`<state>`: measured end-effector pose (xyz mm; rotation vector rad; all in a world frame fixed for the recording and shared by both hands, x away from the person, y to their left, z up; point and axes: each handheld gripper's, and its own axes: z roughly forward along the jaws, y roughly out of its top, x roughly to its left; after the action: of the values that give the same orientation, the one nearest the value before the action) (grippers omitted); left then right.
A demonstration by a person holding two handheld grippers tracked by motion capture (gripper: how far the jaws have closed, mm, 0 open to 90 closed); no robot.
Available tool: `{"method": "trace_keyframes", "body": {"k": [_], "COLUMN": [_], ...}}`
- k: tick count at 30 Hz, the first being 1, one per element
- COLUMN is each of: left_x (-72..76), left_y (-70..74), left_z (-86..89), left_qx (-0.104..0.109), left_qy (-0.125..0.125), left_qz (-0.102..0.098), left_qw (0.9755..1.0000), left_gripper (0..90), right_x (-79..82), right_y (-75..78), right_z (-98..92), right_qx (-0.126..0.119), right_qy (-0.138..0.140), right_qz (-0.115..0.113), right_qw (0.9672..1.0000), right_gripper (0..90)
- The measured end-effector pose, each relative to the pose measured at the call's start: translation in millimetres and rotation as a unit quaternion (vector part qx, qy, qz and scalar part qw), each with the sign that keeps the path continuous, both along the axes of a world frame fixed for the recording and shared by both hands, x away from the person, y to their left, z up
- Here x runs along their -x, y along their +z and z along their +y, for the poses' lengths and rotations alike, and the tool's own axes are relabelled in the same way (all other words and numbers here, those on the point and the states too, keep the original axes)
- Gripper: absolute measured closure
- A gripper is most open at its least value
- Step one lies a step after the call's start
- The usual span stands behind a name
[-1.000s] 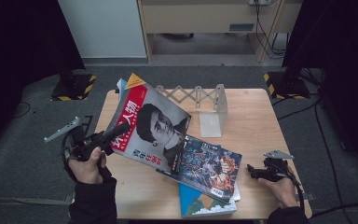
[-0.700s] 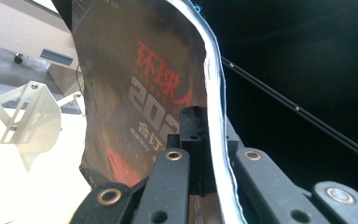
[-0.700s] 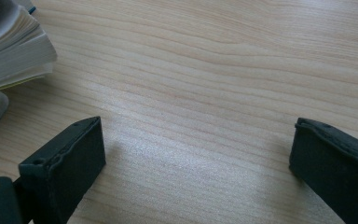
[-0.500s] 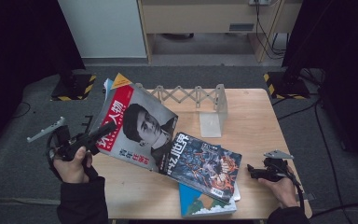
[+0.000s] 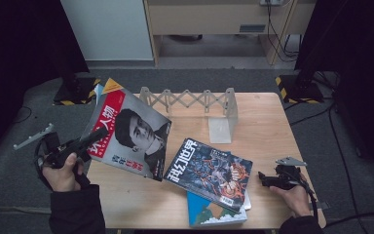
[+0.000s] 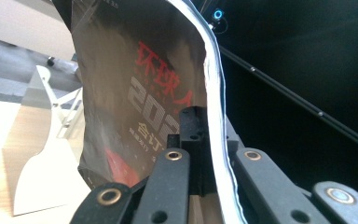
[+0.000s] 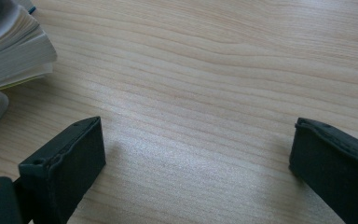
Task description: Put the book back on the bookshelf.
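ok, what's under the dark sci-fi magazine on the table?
Under the dark magazine lies a blue-green book, its lower edge sticking out toward the person, plus a pale edge at the right. Their covers are mostly hidden; whether more lies beneath cannot be seen.

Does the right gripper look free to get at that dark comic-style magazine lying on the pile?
Probably yes. The right gripper rests on the table with its jaws open and empty, just beside the dark magazine, with bare wood between them. The left gripper is busy holding the red magazine.

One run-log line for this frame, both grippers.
left gripper: shut on red-cover magazine, lifted off table | right gripper: open, resting on table | comic magazine: atop stack
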<state>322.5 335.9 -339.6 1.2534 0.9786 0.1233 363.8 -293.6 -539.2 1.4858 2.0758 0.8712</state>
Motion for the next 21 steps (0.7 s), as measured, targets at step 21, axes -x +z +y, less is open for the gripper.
{"method": "trace_keyframes", "body": {"k": [21], "left_x": [-24.6], "left_y": [-5.9], "left_z": [1.6], "left_qx": [-0.046], "left_qy": [0.041], "left_qz": [0.020], "left_qw": [0.9979], "left_gripper": [86.5], "right_x": [-0.1], "right_y": [-0.1], "right_z": [0.5], "right_qx": [-0.001], "right_qy": [0.000], "right_qz": [0.001], "right_qw": [1.0000], "right_gripper": [3.0]}}
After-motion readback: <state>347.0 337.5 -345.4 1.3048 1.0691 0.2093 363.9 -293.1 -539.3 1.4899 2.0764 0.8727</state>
